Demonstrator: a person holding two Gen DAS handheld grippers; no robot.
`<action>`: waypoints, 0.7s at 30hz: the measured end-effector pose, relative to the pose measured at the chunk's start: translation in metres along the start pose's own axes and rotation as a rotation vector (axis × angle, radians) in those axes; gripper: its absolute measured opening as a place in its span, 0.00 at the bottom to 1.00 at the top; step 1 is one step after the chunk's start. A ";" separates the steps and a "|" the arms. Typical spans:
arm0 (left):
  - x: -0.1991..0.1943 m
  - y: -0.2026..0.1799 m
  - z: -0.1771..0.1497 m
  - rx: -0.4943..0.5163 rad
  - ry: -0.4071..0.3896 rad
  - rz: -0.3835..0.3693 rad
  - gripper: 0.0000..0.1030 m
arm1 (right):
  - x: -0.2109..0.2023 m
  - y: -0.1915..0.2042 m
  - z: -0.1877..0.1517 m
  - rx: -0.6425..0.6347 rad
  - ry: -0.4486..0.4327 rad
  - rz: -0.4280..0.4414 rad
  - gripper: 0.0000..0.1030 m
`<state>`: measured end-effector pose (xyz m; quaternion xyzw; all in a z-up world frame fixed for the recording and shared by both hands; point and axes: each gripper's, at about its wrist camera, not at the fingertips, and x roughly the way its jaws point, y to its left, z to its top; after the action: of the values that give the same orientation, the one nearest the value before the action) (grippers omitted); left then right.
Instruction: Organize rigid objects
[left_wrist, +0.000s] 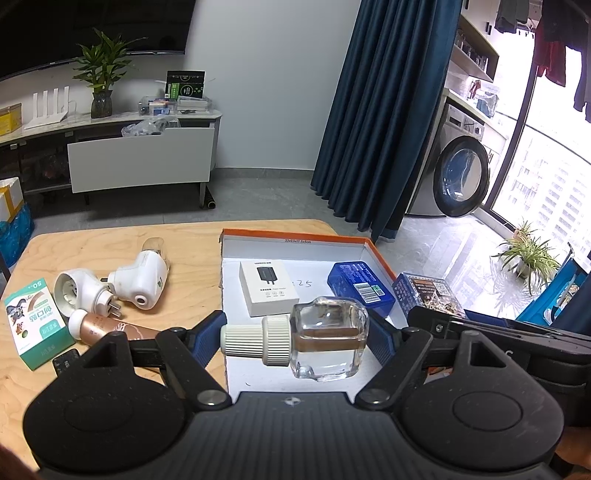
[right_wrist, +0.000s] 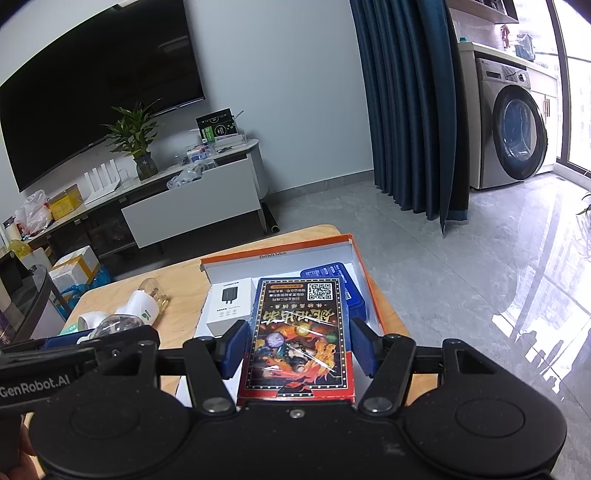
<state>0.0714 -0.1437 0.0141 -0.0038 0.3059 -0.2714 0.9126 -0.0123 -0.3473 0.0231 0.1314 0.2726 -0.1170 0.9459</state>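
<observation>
Between the blue pads of the left hand-held gripper (left_wrist: 295, 338) lies a clear, squarish glass bottle with a ribbed cream screw cap (left_wrist: 295, 341), on its side, cap pointing left; the fingers are spread wide, the right pad at the bottle's glass end and the left pad just beside the cap tip, though whether they press on it cannot be told. Clear liquid fills part of the bottle, which sits over the near white floor of an open orange-edged cardboard box (left_wrist: 295, 233). Inside that box rest a white charger carton with a black plug picture (left_wrist: 268, 288) and, further right, a blue plastic case with a barcode label (left_wrist: 360, 288). The right hand-held gripper (right_wrist: 297, 349) has its fingers spread around a flat card box printed with a QR code and red-orange dragon artwork (right_wrist: 299, 332); a gap shows on both sides, so it is not clamped, and the card box lies above the same cardboard box, over the blue case. Left of the cardboard box on the light wooden desk (left_wrist: 110, 240) lie two white plug-in devices (left_wrist: 110, 286), touching each other, a copper-coloured tube with a white cap (left_wrist: 107, 326), and a small green-and-white carton (left_wrist: 35, 321) at the desk's left edge. Behind the desk stand a dark blue curtain (left_wrist: 384, 110) and a silver washing machine (left_wrist: 458, 173).
</observation>
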 end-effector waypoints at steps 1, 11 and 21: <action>0.000 0.000 0.000 0.000 0.000 0.000 0.79 | 0.000 0.000 0.000 0.001 0.000 0.001 0.70; -0.001 -0.002 -0.002 -0.005 0.005 0.001 0.79 | 0.002 -0.001 0.000 0.005 0.008 -0.002 0.70; 0.002 -0.003 -0.005 -0.007 0.018 0.007 0.79 | 0.003 -0.001 -0.005 0.014 0.020 -0.006 0.70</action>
<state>0.0679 -0.1467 0.0095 -0.0037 0.3150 -0.2671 0.9107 -0.0123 -0.3473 0.0174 0.1382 0.2818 -0.1205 0.9418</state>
